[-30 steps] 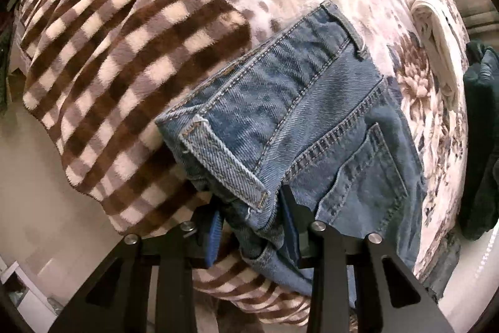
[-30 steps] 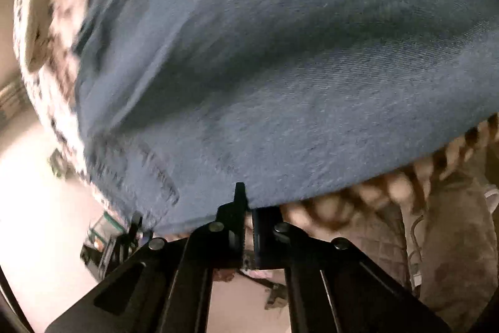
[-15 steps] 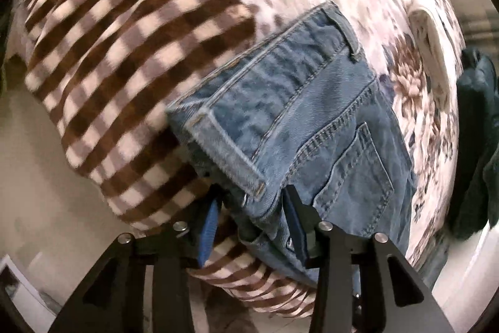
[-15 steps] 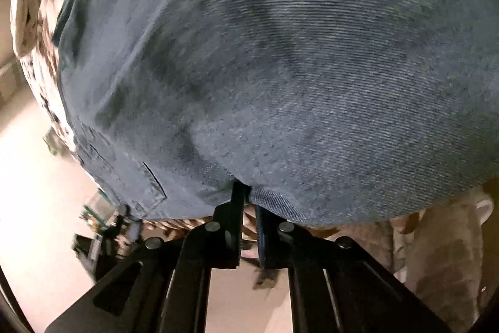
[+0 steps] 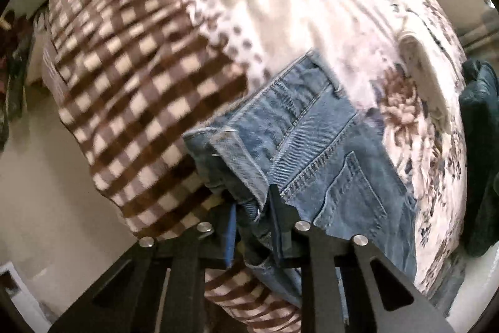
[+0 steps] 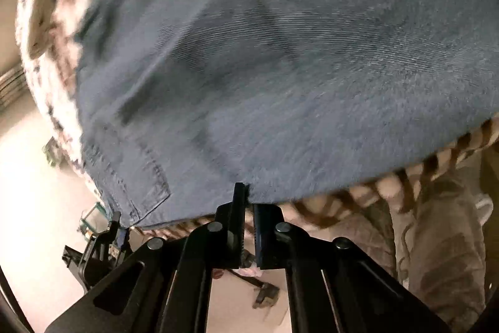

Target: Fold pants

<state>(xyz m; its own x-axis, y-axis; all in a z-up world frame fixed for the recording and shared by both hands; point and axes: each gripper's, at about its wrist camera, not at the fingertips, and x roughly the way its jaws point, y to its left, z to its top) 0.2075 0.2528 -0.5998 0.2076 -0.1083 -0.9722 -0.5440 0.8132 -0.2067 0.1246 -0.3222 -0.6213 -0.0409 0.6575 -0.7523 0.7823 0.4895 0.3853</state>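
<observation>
Blue denim pants (image 5: 315, 145) lie folded on the patterned bed (image 5: 280, 5), heavy, floppy cloth. Left gripper (image 5: 252, 217) jaws, just closing, pinch the near bunched hem; right gripper (image 6: 248, 208) jaws clamp the fold edge.

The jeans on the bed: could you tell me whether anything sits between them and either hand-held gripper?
Nothing visible does. The left hand-held gripper, whose jaws have just been closing, has a bunched edge of the jeans directly between its fingers. The right hand-held gripper is shut on the jeans' lower edge. Only the blanket lies beneath them.
</observation>
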